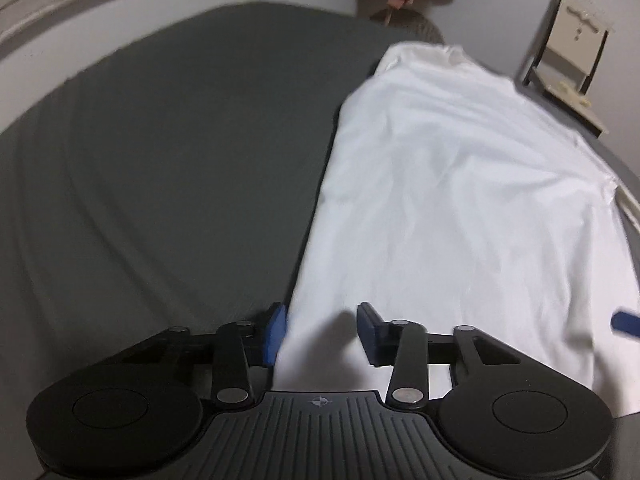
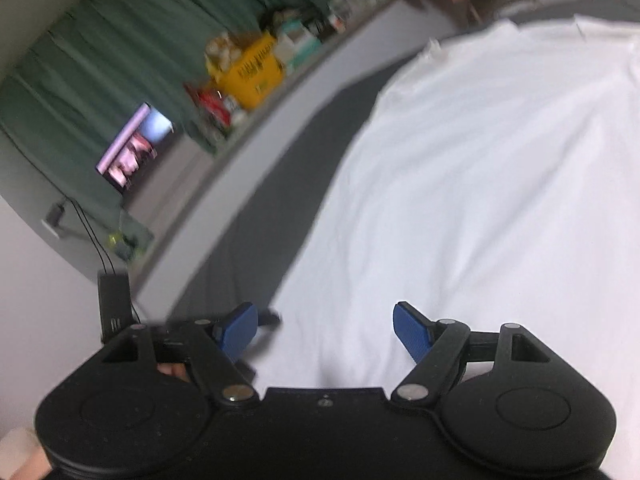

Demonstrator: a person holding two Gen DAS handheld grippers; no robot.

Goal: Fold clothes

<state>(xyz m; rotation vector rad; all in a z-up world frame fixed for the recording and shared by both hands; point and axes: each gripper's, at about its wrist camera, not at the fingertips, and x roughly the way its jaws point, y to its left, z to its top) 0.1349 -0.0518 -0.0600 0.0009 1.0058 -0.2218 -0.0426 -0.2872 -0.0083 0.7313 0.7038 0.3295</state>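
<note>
A white garment (image 1: 452,200) lies spread on the grey bed sheet (image 1: 180,160), its long left edge running down to my left gripper (image 1: 322,332). The left jaws stand apart, with that cloth edge between them; the left pad (image 1: 275,334) touches the edge. In the right wrist view the same white garment (image 2: 480,200) fills the right side. My right gripper (image 2: 324,332) hovers open just over it, nothing pinched. A blue pad (image 1: 626,322) shows at the right rim of the left wrist view.
A pale wooden stand (image 1: 568,64) stands past the bed's far right corner. A shelf with a yellow box (image 2: 256,68), a lit screen (image 2: 136,144) and a green curtain (image 2: 100,40) lie to the left of the bed. A hand (image 2: 20,456) grips the right tool.
</note>
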